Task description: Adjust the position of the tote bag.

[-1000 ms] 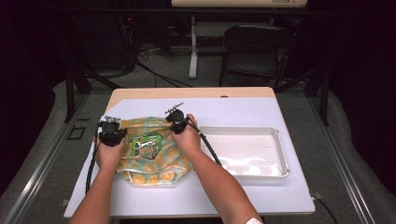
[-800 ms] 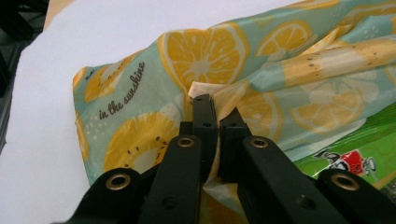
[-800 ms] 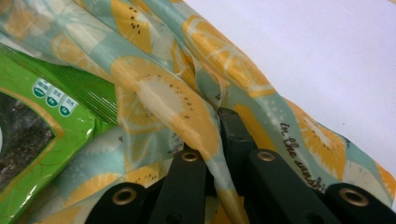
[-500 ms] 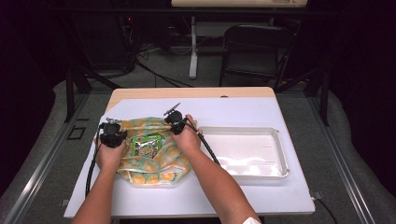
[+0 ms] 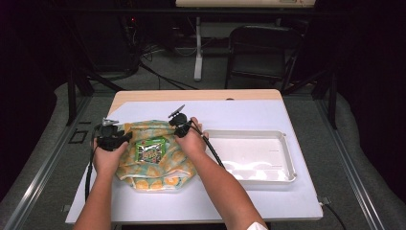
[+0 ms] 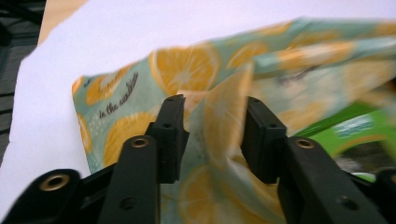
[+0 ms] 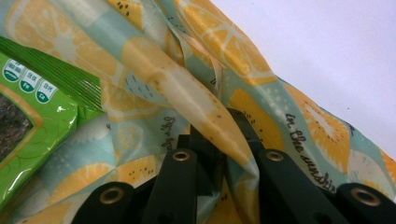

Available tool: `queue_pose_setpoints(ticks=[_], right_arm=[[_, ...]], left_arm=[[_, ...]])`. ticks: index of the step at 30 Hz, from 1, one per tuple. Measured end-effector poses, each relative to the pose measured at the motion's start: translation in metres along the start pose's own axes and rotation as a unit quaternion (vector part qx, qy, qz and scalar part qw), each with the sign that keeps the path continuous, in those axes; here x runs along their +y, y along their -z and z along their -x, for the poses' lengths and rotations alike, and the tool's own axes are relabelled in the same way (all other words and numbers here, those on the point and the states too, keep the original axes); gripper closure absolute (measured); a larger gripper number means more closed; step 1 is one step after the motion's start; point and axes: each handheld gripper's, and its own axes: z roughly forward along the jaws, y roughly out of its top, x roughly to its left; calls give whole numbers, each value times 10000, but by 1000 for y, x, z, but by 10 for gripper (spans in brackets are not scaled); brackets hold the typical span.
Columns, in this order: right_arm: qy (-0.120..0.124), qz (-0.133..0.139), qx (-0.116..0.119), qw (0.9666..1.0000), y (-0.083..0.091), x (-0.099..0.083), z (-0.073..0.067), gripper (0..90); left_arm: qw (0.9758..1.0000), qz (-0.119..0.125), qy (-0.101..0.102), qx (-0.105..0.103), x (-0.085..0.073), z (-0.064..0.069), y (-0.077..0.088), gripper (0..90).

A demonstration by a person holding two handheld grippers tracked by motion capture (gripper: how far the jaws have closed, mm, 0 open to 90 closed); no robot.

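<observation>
A bag printed with orange slices (image 5: 158, 171) lies on the white table cover, and a green snack packet (image 5: 150, 150) rests in its mouth. My left gripper (image 5: 125, 138) is at the bag's left edge. Its jaws have just been opening and stand open (image 6: 212, 135), with a loose fold of the bag (image 6: 187, 70) between the pads. My right gripper (image 5: 176, 128) is at the bag's far right edge. Its jaws (image 7: 224, 140) have eased slightly but still pinch a fold of the bag (image 7: 299, 121). The packet (image 7: 37, 107) lies just beside them.
An empty white tray (image 5: 287, 158) stands to the right of the bag. The white sheet (image 5: 239, 201) covers the table, and bare wood (image 5: 201, 95) shows along the far edge. A chair and stands sit on the floor beyond.
My left gripper has opened, let go of the bag's left edge and risen a little. The right hand has stayed where it was.
</observation>
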Motion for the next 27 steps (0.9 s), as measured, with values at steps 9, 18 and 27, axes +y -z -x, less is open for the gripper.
queue_pose_setpoints(ticks=[9,18,27], right_arm=[[32,-50,-8,10000,0,0,0,819],[22,2,-76,10000,0,0,-1,807],[50,18,-114,9999,0,0,-2,782]], left_arm=[[9986,289,-453,-9,10,9,28,559],[9974,-24,-657,297,2,10,13,835],[9959,-499,-680,313,-10,7,-11,897]])
